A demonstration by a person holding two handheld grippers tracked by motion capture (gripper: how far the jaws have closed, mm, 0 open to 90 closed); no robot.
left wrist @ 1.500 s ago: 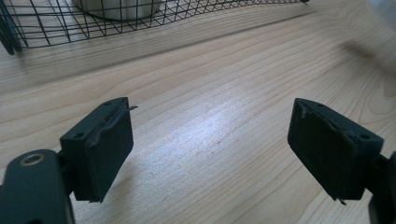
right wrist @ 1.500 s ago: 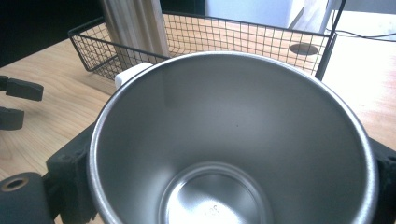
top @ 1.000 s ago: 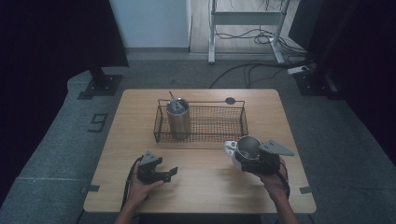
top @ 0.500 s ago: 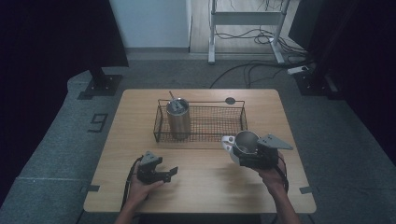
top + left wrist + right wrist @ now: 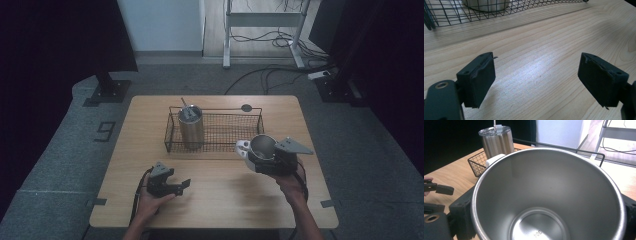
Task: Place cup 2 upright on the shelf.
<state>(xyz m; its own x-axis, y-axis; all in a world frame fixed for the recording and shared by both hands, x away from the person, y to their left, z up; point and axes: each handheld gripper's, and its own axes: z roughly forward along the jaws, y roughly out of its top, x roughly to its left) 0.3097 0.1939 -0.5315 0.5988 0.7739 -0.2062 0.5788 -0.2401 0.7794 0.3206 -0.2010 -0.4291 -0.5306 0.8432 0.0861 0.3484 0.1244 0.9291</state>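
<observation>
My right gripper (image 5: 263,159) is shut on an empty steel cup (image 5: 262,145) with a white handle (image 5: 242,147), held just above the table in front of the wire basket (image 5: 225,131). In the right gripper view the cup's open mouth (image 5: 549,195) faces the camera with black jaws at both its sides. A lidded steel tumbler (image 5: 191,125) with a straw stands in the basket's left end, also seen as the tumbler (image 5: 496,141) behind the cup. My left gripper (image 5: 176,188) rests on the table at the front left, its jaws (image 5: 544,80) open over bare wood.
The basket's front wall (image 5: 449,15) lies close ahead of the left gripper. A small dark disc (image 5: 246,107) sits on the table behind the basket. Cables and a metal stand (image 5: 260,20) are on the floor beyond the table.
My right gripper has lifted the cup a little and brought it slightly closer to the basket. The left gripper has stayed where it was.
</observation>
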